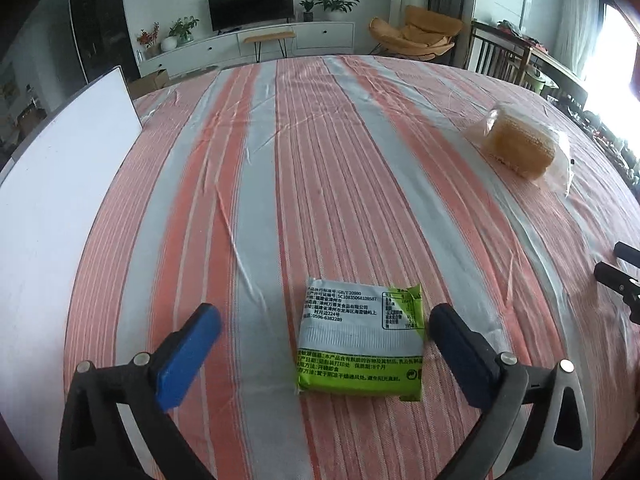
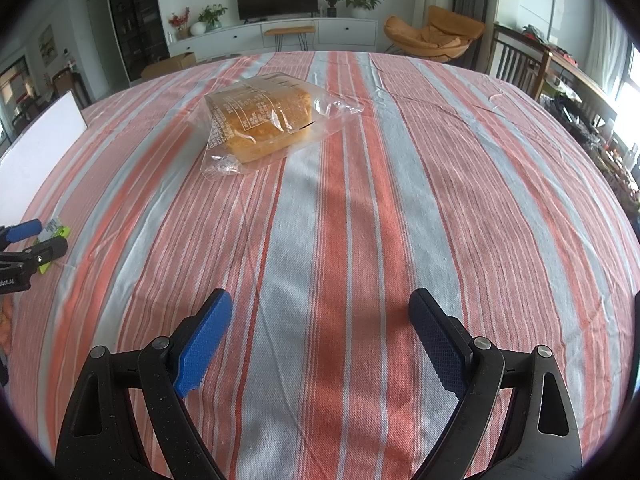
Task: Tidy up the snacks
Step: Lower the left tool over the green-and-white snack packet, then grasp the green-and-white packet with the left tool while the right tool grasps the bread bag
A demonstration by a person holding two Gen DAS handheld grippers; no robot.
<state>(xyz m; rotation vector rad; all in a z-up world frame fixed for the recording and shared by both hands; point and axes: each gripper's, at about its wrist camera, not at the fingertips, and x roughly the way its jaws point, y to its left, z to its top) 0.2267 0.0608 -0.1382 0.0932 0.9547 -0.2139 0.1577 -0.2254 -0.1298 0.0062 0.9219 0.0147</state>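
Note:
A green and white snack packet (image 1: 360, 340) lies flat, printed side up, on the striped tablecloth (image 1: 320, 160). My left gripper (image 1: 324, 314) stands open around it: the dark right finger is at the packet's edge, the blue left finger well clear of it. A clear bag with a golden bread block (image 1: 520, 148) lies far right. In the right wrist view that bread bag (image 2: 264, 124) sits ahead, beyond my right gripper (image 2: 320, 300), which is open over bare cloth. The left gripper (image 2: 44, 237) shows at the left edge, over the green packet (image 2: 54, 227).
A white board (image 1: 60, 200) lies along the table's left side and shows again as the board (image 2: 40, 148) in the right wrist view. The right gripper's black fingertips (image 1: 616, 264) poke in at the right edge. Wooden chairs and a TV cabinet stand beyond the table.

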